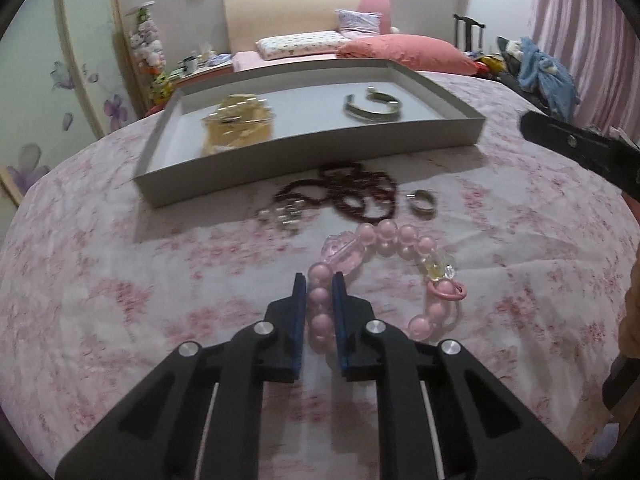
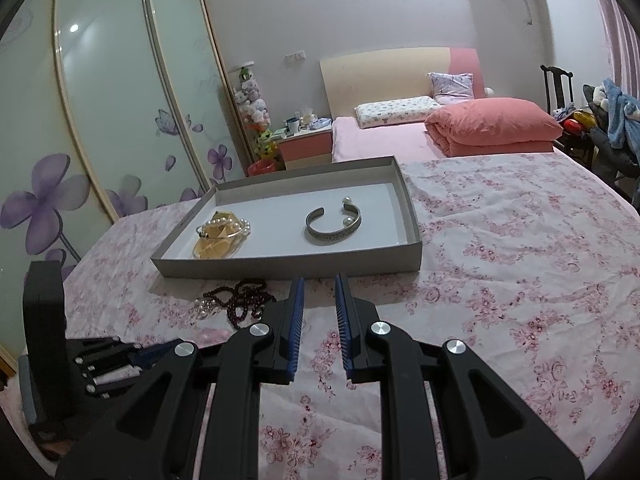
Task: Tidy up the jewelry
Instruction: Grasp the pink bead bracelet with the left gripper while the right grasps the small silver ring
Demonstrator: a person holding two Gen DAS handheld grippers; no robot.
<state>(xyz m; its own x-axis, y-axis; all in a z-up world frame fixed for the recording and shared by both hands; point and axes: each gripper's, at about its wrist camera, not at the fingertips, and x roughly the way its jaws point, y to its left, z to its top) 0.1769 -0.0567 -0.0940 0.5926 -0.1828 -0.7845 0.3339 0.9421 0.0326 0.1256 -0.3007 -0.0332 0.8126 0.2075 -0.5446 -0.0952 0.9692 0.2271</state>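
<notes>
My left gripper (image 1: 320, 280) is shut on a pink bead bracelet (image 1: 404, 236) lying on the floral bedspread; its beads sit between the blue pads. Beyond it lie a dark red bead string (image 1: 356, 192), a small silver ring (image 1: 423, 201) and a pearl cluster (image 1: 280, 218). A grey tray (image 1: 304, 156) behind them holds a silver cuff (image 1: 372, 109) and a gold pearl piece (image 1: 236, 120). My right gripper (image 2: 319, 284) is open and empty, above the bedspread just in front of the tray (image 2: 288, 266). The cuff (image 2: 334, 222), gold piece (image 2: 222, 234) and dark beads (image 2: 240, 300) show there too.
The left gripper's body (image 2: 88, 356) shows at the lower left of the right wrist view. A pink folded quilt (image 2: 494, 126) and pillows lie at the head of the bed. A wardrobe (image 2: 100, 100) stands to the left, a nightstand (image 2: 306, 146) beside it.
</notes>
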